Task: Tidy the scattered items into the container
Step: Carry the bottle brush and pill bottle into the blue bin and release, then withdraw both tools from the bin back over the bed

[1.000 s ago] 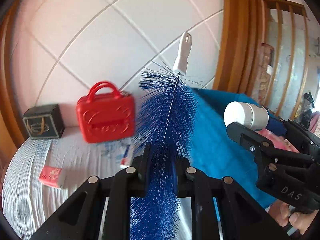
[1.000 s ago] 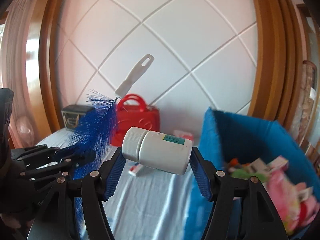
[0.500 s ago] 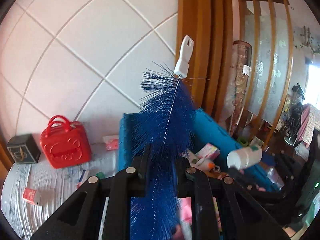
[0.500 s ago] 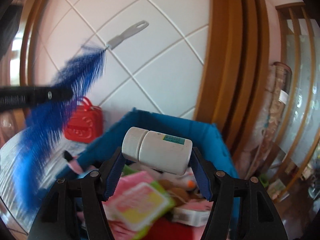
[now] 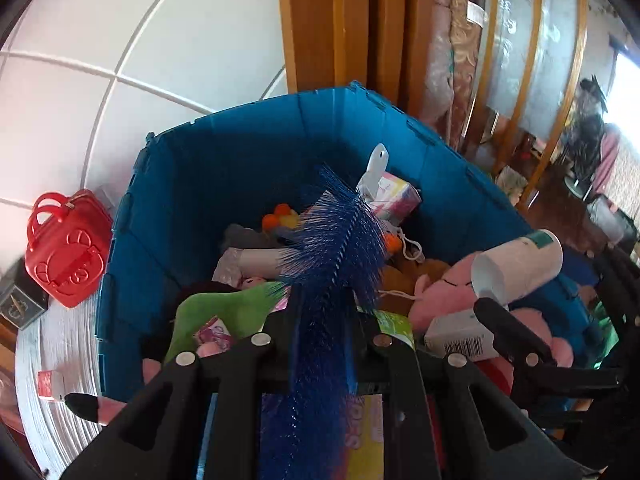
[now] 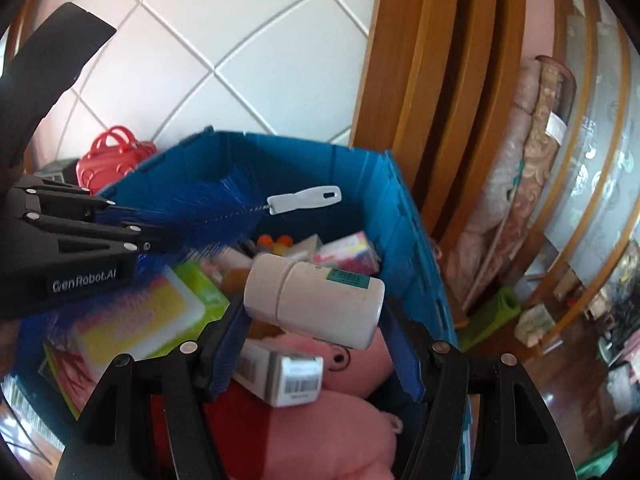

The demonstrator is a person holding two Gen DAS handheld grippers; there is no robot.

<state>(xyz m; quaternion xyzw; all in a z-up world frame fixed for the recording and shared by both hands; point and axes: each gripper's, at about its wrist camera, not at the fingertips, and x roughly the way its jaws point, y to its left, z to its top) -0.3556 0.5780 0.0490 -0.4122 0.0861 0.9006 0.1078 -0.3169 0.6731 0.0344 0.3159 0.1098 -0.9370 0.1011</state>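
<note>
2 loads above blue bin (image 5: 208, 168) rim

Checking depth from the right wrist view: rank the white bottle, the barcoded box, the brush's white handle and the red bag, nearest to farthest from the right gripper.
1. white bottle, clamped in the right gripper.
2. barcoded box, just below in the blue bin.
3. brush's white handle, over the bin's middle.
4. red bag, beyond the bin's far left wall.

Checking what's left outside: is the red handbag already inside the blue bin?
No, the red handbag sits on the bed outside the blue bin, beside its left wall.
</note>
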